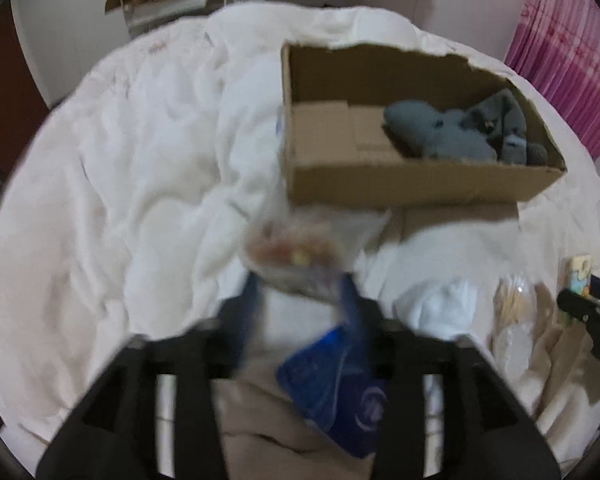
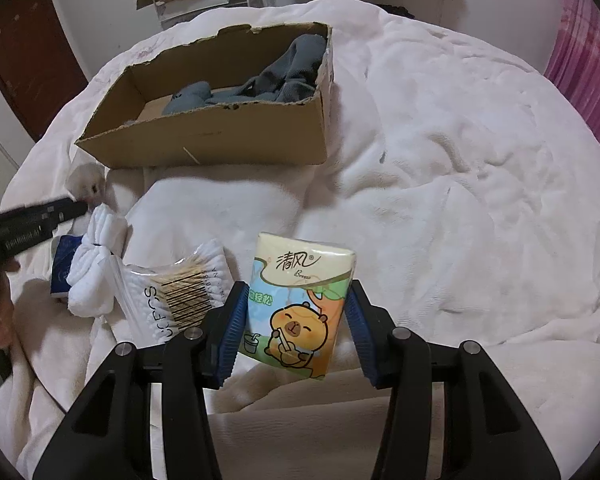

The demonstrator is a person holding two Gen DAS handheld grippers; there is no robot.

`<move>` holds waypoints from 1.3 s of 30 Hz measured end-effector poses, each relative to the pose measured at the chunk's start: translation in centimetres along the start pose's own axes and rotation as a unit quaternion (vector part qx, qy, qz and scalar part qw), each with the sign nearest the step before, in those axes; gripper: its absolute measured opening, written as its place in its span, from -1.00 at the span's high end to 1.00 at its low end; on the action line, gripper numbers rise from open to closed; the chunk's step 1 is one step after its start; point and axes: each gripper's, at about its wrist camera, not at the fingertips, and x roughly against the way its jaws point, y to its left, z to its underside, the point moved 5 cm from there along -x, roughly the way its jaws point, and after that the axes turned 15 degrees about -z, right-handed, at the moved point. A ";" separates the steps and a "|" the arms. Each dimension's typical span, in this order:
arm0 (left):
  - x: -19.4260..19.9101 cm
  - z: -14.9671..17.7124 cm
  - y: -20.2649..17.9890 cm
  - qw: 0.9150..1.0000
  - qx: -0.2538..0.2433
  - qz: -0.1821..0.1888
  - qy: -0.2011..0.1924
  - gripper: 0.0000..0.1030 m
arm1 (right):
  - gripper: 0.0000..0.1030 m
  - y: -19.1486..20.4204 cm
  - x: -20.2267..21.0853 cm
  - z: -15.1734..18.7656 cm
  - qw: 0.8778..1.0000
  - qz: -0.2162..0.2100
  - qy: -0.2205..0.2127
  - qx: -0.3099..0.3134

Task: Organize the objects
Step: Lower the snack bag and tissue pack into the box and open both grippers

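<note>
Tissues (image 2: 300, 304) sit between the right hand-held gripper (image 2: 296, 320)'s fingers, not squeezed yet; left (image 1: 300, 300) grasps a blurry packet (image 1: 294, 256), box (image 2: 220, 148) probably next.

My way to the cardboard box (image 2: 220, 136) runs over open white blanket (image 2: 440, 184). Its left half is bare floor; grey socks (image 2: 284, 76) fill the right. Left of me, cotton swabs (image 2: 180, 300) and white socks (image 2: 96, 272) crowd together.
</note>
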 end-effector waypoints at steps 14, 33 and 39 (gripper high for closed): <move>-3.7 -1.5 -0.5 0.999 -0.034 0.038 0.007 -0.08 | 0.01 -0.2 -0.3 -0.2 1.000 -0.012 -0.002 0.001; 7.7 -6.5 -0.1 0.984 -0.048 0.112 -0.129 -0.07 | 0.00 5.2 4.5 -8.3 0.994 -0.050 -0.077 0.062; 4.6 -9.5 -2.0 0.985 -0.048 0.122 -0.110 -0.08 | 0.00 4.0 0.2 -12.9 0.995 -0.058 -0.065 0.042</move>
